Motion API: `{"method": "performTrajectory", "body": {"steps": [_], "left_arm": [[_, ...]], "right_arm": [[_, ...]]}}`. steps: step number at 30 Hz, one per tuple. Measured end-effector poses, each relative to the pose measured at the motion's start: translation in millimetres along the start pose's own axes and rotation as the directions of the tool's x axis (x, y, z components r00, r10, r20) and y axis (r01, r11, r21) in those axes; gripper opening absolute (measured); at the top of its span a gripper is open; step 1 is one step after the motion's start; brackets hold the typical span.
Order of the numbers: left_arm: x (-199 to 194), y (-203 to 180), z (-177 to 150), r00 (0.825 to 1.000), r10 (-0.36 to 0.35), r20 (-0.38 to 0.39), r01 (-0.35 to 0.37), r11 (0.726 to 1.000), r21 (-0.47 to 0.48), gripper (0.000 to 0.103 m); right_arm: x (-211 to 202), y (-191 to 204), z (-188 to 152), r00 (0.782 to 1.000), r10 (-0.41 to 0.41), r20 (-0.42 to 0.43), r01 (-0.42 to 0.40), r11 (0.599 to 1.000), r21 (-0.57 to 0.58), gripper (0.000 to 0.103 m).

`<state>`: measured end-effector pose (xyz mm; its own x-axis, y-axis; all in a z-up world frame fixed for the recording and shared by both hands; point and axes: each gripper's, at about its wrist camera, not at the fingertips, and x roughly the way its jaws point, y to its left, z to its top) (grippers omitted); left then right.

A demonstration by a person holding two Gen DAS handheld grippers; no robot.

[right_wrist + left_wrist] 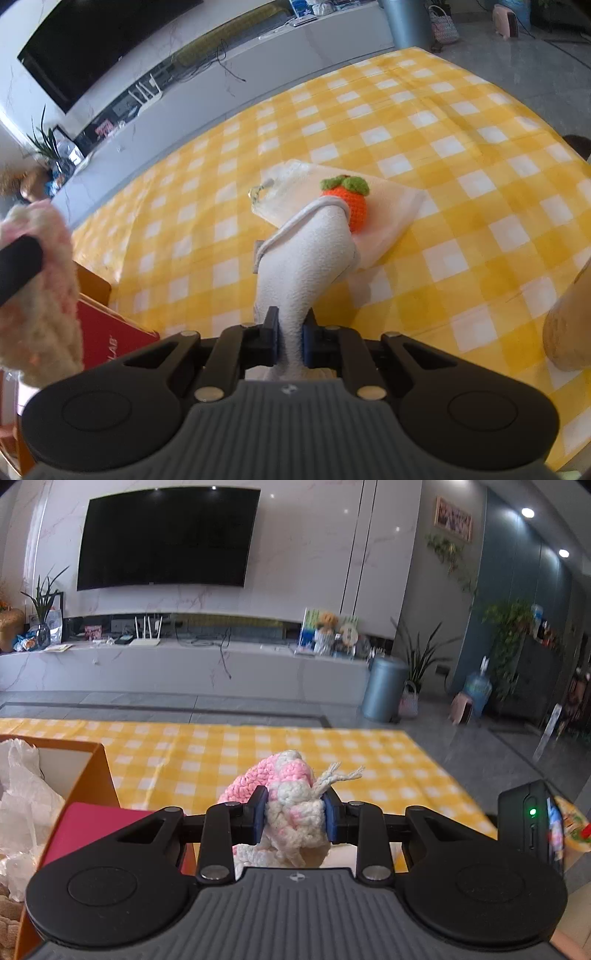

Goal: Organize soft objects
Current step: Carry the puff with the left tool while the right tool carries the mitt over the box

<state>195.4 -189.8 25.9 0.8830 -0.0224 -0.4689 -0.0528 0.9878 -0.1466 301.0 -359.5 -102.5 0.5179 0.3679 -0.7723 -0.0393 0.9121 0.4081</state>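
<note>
A pink and white crocheted piece (288, 797) hangs above the yellow checked tablecloth (229, 753), with my left gripper (295, 816) shut on it; the same piece (40, 288) shows blurred at the left of the right wrist view. My right gripper (290, 341) is shut on a white towel (306, 266) that rises out toward the table. Beyond the towel an orange crocheted fruit with green leaves (349, 203) lies on a flat white cloth (391, 214), next to a clear plastic bag (280, 192).
An orange box (92, 775) with white plastic bags (22, 794) in it stands at the left, with a red flap (107, 336) near it. A black device with a green light (532, 830) sits at the right. A tan rounded object (569, 325) is at the right edge.
</note>
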Motion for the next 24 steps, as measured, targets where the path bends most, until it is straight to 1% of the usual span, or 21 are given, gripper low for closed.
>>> {"method": "performTrajectory", "body": {"steps": [2,4,5,9,11,13,16,18,21,24], "left_arm": [[-7.0,5.4,3.9,0.999,-0.042,0.016,0.043,0.999,-0.016,0.035],[-10.2,13.7,8.0,0.992,-0.122,0.013,0.122,0.992,-0.038,0.035],[-11.9,16.4,8.3,0.990,-0.143,0.013,0.144,0.988,-0.047,0.035],[-22.3,31.2,9.8,0.984,-0.174,0.036,0.175,0.984,-0.040,0.035],[-28.7,43.5,10.5,0.976,-0.216,0.035,0.217,0.975,-0.055,0.035],[-36.7,57.6,10.9,0.969,-0.245,0.032,0.247,0.966,-0.083,0.035],[-51.4,78.0,13.7,0.968,-0.246,0.046,0.249,0.961,-0.117,0.035],[-62.1,89.7,15.4,0.970,-0.238,0.055,0.243,0.962,-0.121,0.035],[-80.1,104.4,18.5,0.975,-0.211,0.067,0.217,0.970,-0.111,0.035],[-99.3,120.8,23.4,0.982,-0.161,0.097,0.170,0.981,-0.096,0.035]], "right_arm": [[-4.9,-3.5,1.3,0.999,0.036,0.011,-0.036,0.999,0.040,0.010],[-10.3,-5.1,2.5,0.997,0.074,0.027,-0.076,0.995,0.067,0.010],[-13.8,-4.5,2.8,0.995,0.095,0.038,-0.098,0.992,0.078,0.010],[-30.4,-1.2,4.8,0.983,0.167,0.076,-0.173,0.982,0.081,0.010],[-40.2,3.0,6.2,0.976,0.194,0.101,-0.202,0.977,0.076,0.010],[-47.8,9.8,8.7,0.972,0.200,0.121,-0.208,0.976,0.057,0.010],[-59.0,26.2,11.2,0.962,0.230,0.149,-0.237,0.971,0.030,0.010],[-65.7,40.8,11.5,0.957,0.244,0.159,-0.248,0.969,0.005,0.010],[-73.3,70.4,9.1,0.952,0.257,0.164,-0.254,0.966,-0.043,0.010],[-83.1,103.7,3.9,0.939,0.299,0.169,-0.284,0.953,-0.108,0.010]]}}
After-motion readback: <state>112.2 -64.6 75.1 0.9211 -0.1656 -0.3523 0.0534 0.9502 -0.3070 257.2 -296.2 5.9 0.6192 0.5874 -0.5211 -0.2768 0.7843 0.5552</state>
